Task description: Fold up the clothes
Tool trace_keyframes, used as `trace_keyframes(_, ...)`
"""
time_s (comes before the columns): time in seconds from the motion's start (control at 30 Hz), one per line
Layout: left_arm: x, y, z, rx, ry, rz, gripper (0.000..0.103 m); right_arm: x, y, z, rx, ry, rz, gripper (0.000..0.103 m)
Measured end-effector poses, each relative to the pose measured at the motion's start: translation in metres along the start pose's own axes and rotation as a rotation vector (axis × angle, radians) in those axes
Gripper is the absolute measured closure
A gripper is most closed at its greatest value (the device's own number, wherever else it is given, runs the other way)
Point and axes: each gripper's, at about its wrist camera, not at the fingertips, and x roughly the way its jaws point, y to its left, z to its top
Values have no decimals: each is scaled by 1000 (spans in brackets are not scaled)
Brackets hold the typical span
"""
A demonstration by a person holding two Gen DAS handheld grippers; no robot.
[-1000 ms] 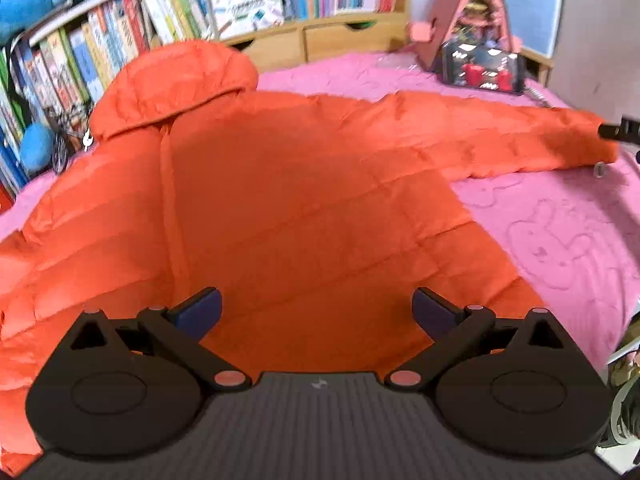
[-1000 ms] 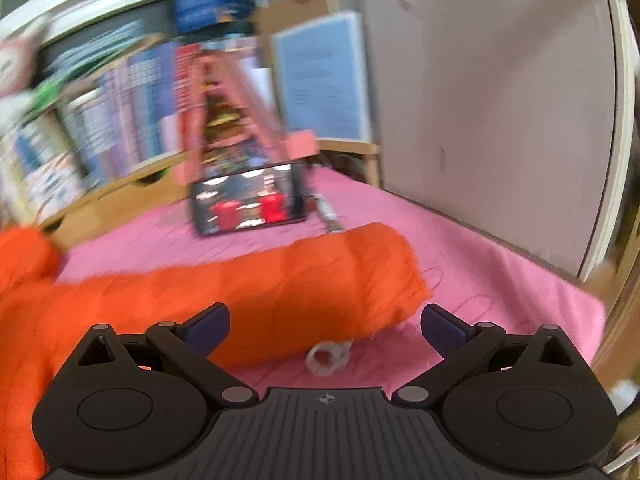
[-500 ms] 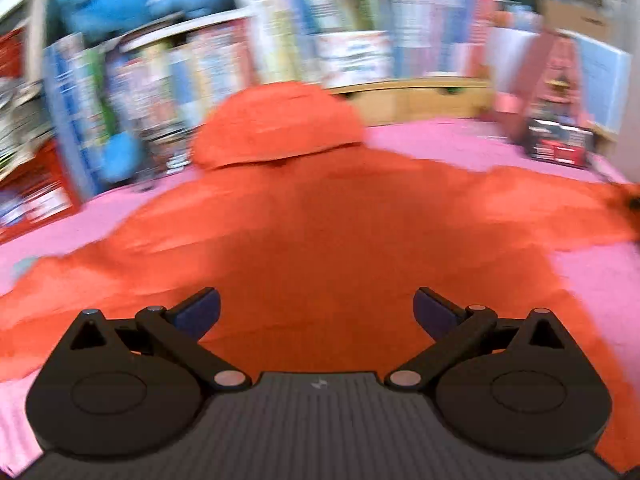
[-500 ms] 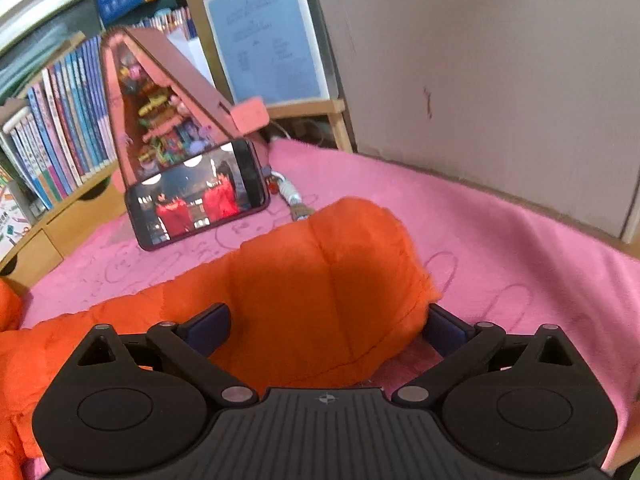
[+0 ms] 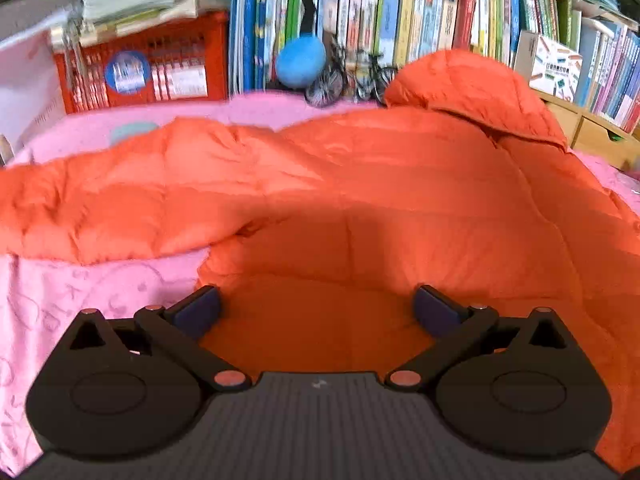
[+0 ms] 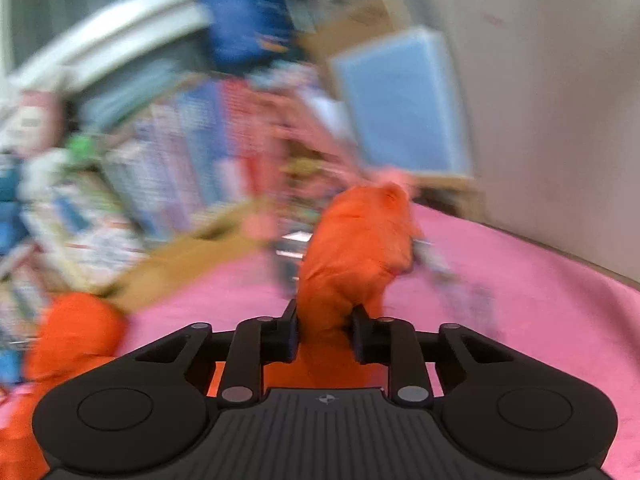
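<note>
Nearest the right wrist camera, the right tool (image 6: 323,334) has closed on the right sleeve (image 6: 356,248) of the orange puffer jacket (image 5: 360,208); its jaws are drawn in tight with a bunch of the padded cloth pinched between them. Half a second ago those jaws were still wide apart around the cuff as it lay flat on the bed. Now the sleeve stands up out of the grip, clear of the pink bedspread (image 6: 520,304), and the heavy blur behind it suggests a fast swing is under way. That reads as the first fold starting, the sleeve likely being carried in over the body.

The left tool (image 5: 316,308) has nothing in it, its jaws spread wide just above the jacket's lower body. Its view has turned leftward since a second ago, so the left sleeve (image 5: 120,200) now fills the left part of the frame, stretched out flat across the bed. A mirrored grasp there seems the probable next aim.

Farther off, the hood (image 5: 472,84) lies by the bookshelf (image 5: 420,12), with a red crate (image 5: 140,68) and a blue ball (image 5: 300,60) along the bed's far edge.
</note>
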Motion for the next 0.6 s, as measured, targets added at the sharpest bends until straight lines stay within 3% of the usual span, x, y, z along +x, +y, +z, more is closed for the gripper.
trace_keyframes(0.1, 0, -2, -1, 15, -9, 11, 0, 0, 46, 1, -35, -9, 119, 80)
trace_keyframes(0.23, 0, 3, -1, -8, -14, -9, 0, 27, 154, -23, -130, 59, 372, 81)
trace_keyframes(0.33, 3, 6, -1, -15, -16, -15, 0, 53, 231, -51, -174, 161, 499, 82)
trace_keyframes(0.5, 3, 6, -2, -21, -17, -19, 0, 92, 309, -103, -271, 344, 593, 81)
trace_keyframes(0.57, 3, 5, -2, -20, -17, -19, 0, 101, 319, -123, -302, 421, 596, 74)
trace_keyframes(0.6, 3, 5, -2, -20, -17, -18, 0, 101, 320, -128, -316, 447, 598, 64)
